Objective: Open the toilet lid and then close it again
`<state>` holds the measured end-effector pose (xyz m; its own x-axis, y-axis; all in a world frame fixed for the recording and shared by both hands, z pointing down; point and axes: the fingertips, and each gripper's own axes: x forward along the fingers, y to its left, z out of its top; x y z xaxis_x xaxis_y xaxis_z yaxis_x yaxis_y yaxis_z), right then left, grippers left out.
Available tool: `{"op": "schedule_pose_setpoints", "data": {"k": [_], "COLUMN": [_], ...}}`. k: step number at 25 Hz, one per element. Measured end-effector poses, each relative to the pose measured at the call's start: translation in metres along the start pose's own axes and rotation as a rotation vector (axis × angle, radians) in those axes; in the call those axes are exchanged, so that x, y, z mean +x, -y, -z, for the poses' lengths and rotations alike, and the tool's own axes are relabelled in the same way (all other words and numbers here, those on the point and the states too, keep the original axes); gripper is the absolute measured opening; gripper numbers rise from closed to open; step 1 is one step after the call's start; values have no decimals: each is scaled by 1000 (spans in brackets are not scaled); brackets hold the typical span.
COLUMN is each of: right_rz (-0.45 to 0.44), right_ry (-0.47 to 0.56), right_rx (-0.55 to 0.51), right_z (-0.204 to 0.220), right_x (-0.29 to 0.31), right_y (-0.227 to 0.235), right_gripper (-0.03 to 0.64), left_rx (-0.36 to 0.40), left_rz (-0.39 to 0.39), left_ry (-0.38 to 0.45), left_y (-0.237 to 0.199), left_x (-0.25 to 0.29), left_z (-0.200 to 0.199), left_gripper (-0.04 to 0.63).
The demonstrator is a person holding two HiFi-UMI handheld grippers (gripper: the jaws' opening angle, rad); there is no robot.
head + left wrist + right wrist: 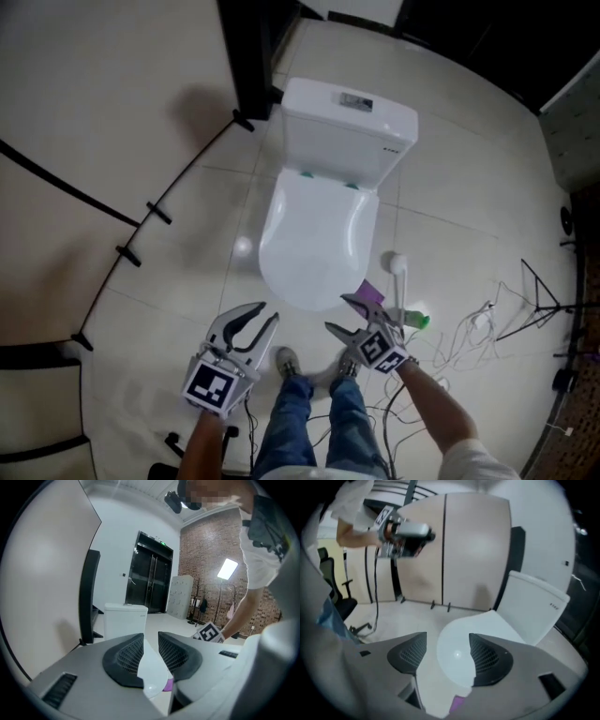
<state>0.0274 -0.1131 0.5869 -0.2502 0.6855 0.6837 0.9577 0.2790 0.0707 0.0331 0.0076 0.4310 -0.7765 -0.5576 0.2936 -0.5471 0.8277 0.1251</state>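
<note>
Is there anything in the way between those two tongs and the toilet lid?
Nothing visible does. The closed toilet lid lies bare, and the left tongs and right tongs both hang open near its front edge, with only air between them and it.
</note>
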Motion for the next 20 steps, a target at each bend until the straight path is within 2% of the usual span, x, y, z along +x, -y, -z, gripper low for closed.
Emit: {"op": "schedule_pose_setpoints", "data": {"k": [5, 8, 13, 16, 20], "right_rz": [61, 91, 153, 190, 191], "right_ry": [274, 382, 483, 513, 548], "right_rx": [134, 187, 240, 246, 220], "right_z": [-113, -152, -161, -160, -156], "right_x": [-136, -204, -279, -306, -321], "right_y": [17, 26, 35, 32, 21], "right_gripper": [285, 285, 284, 284, 284], "left_rx": [10, 22, -27, -6, 30], "left_rz": [44, 84, 139, 156, 158], "left_ry": [58, 57, 102, 114, 125], "left_y": [34, 60, 111, 136, 152], "left_x": [-15, -16, -21, -24, -26], "left_z": [-81, -116, -149, -161, -170], "left_gripper": [92, 92, 92, 92, 92]}}
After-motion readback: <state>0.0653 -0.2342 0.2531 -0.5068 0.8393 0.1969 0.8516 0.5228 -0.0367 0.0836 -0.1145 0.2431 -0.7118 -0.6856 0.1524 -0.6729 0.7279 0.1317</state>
